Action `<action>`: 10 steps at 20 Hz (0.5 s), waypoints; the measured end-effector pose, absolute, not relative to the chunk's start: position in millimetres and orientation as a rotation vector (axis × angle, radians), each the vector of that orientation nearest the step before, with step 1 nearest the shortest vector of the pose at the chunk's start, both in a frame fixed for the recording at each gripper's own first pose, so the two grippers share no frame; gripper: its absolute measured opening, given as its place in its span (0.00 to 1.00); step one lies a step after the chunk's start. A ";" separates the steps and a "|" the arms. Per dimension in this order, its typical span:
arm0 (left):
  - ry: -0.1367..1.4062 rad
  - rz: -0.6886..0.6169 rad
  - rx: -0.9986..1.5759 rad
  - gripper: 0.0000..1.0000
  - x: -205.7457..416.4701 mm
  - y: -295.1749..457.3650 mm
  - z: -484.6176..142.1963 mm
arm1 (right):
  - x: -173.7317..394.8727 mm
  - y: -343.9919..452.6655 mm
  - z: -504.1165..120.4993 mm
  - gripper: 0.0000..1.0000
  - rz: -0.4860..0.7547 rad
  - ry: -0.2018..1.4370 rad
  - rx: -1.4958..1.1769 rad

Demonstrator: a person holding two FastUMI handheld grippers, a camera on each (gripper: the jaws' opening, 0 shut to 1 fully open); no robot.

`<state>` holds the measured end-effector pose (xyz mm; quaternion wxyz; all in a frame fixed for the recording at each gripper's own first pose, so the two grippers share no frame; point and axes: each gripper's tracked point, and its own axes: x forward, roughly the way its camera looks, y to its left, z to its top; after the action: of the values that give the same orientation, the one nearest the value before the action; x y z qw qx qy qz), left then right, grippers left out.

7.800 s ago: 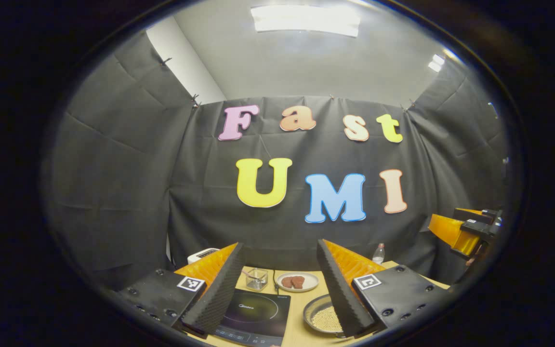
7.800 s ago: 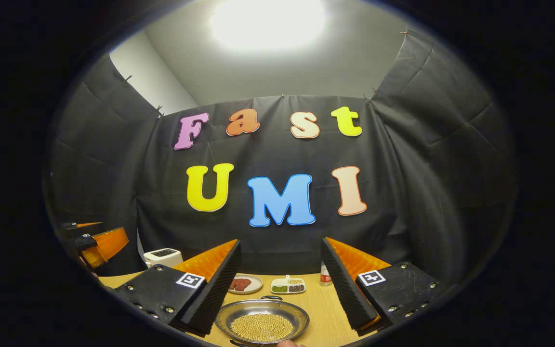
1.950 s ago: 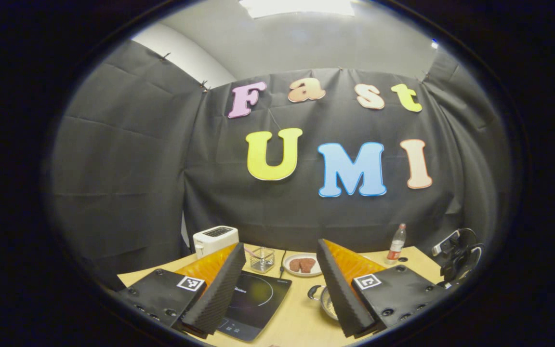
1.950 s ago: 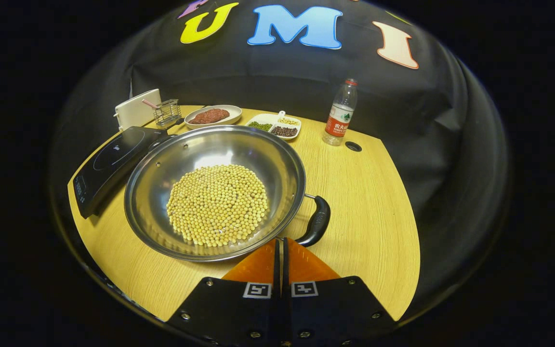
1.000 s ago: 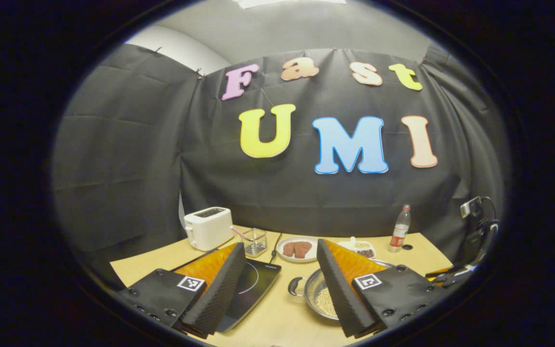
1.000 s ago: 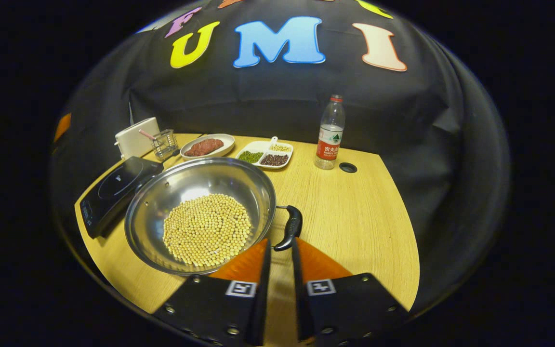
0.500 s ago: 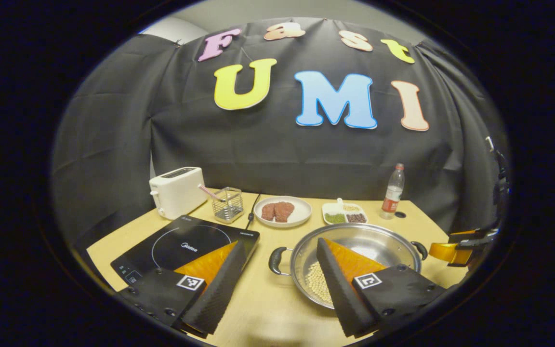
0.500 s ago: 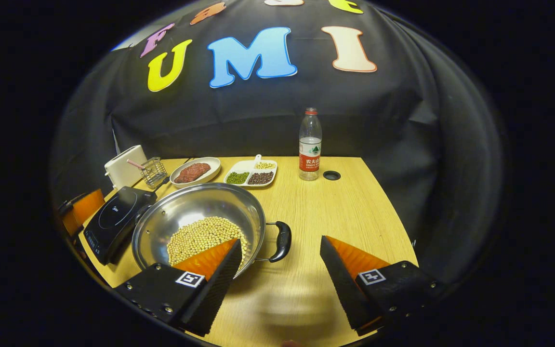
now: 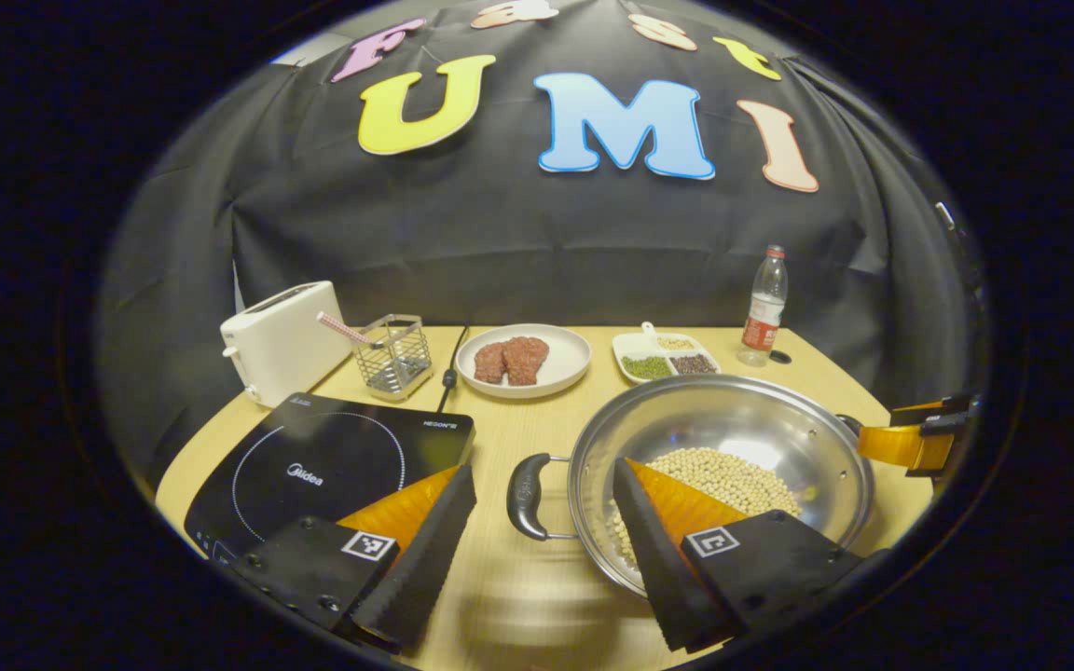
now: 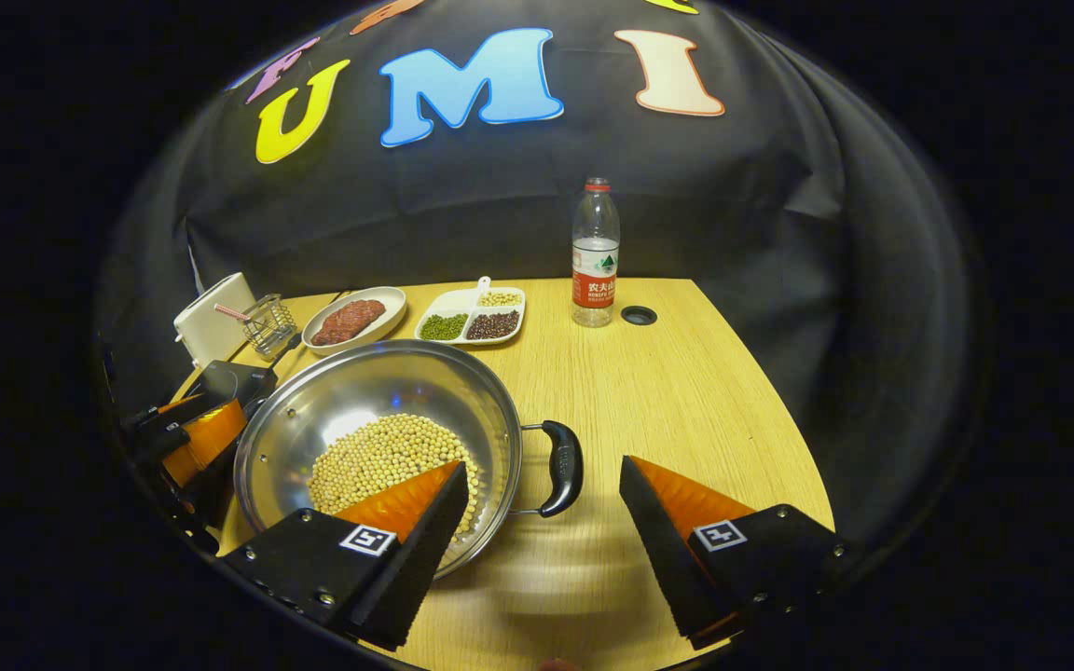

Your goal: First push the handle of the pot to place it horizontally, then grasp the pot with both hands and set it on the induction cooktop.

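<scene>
pot (image 9: pixel 807 424) silver | handle (image 9: pixel 524 484) black | cooktop (image 9: pixel 332 461) black | toaster (image 9: pixel 276 341) white

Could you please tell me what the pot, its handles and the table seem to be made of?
Pot: polished metal, likely stainless steel, mirror-like glare. Handles: glossy black, probably plastic. Table: light wood-grain surface, perhaps laminate; cannot tell.

Both views look down near the shared pot (image 9: pixel 733 438) from opposite handles.

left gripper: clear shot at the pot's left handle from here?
Probably yes. The left gripper is open, and the pot's left handle lies just ahead between its fingers, with bare table in the gap and nothing in the way.
</scene>
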<state>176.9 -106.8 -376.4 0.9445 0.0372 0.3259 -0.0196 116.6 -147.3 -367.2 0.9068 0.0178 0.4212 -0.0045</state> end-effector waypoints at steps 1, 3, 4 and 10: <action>0.678 -0.050 0.069 0.97 179.8 -108.0 -382.4 | 118.6 -147.7 -369.7 1.00 -0.020 0.878 0.042; 0.702 -0.065 0.063 0.98 182.2 -109.0 -393.4 | 123.1 -148.7 -375.8 1.00 -0.043 0.888 0.049; 0.712 -0.070 0.064 0.98 183.3 -108.3 -398.6 | 124.8 -148.2 -378.8 1.00 -0.051 0.895 0.053; 0.764 -0.088 0.077 0.95 194.8 -105.6 -425.9 | 130.9 -144.5 -400.2 1.00 -0.071 0.935 0.038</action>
<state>194.8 -105.6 -425.9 0.9263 0.0375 0.3725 -0.0431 130.9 -144.5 -400.2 0.8918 0.0185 0.4507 -0.0343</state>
